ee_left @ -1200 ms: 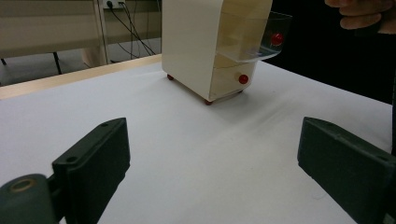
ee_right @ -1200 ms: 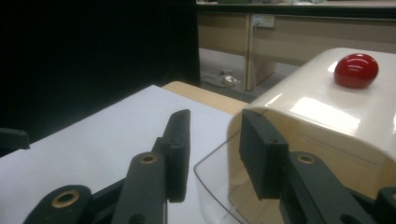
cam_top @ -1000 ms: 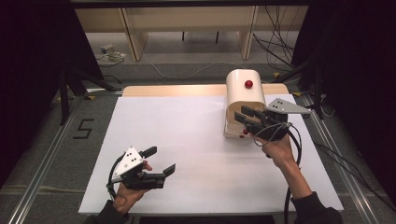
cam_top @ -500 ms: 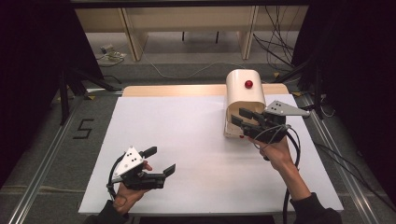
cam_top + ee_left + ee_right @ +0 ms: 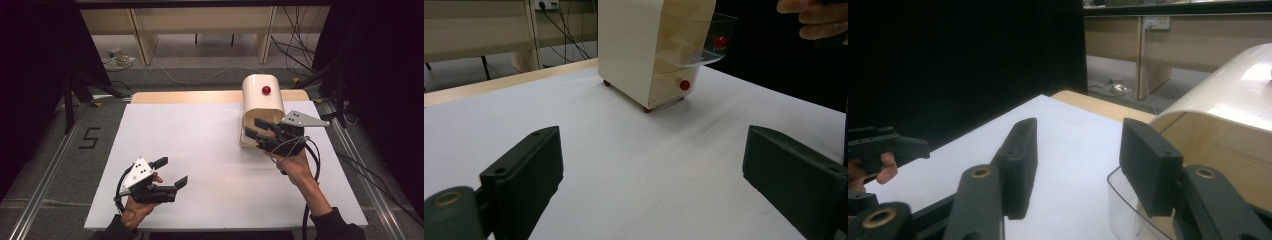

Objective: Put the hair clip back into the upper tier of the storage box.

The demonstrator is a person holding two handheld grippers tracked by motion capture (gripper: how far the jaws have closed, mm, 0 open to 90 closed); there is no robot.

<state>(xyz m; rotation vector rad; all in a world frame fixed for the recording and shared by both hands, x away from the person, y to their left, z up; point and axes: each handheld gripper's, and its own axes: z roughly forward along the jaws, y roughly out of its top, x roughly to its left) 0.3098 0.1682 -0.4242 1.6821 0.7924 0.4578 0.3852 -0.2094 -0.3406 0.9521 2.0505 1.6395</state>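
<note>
A cream cabinet (image 5: 260,100) with a red ball (image 5: 266,90) on its rounded top stands at the back right of the white table (image 5: 200,140). In the left gripper view the cabinet (image 5: 629,45) has its clear upper drawer (image 5: 694,35) pulled out, with a red knob (image 5: 721,41) on its front. The lower drawer's knob (image 5: 684,85) sits flush. My right gripper (image 5: 252,128) hovers at the drawer's front. Its jaws have just been opening, and the right gripper (image 5: 1078,150) has nothing between them; the clear rim (image 5: 1128,210) lies just below. My left gripper (image 5: 173,171) rests open near the front left, empty (image 5: 651,165).
A wooden strip (image 5: 175,97) borders the table's far edge. Metal rails run along both sides, with a "5" mark (image 5: 90,137) on the floor at left. Cables (image 5: 300,55) and wooden furniture stand behind. Black cable trails from the right hand (image 5: 295,167).
The right gripper's jaws stand wider apart than before. Both hands have stayed where they were, and the cabinet has not moved.
</note>
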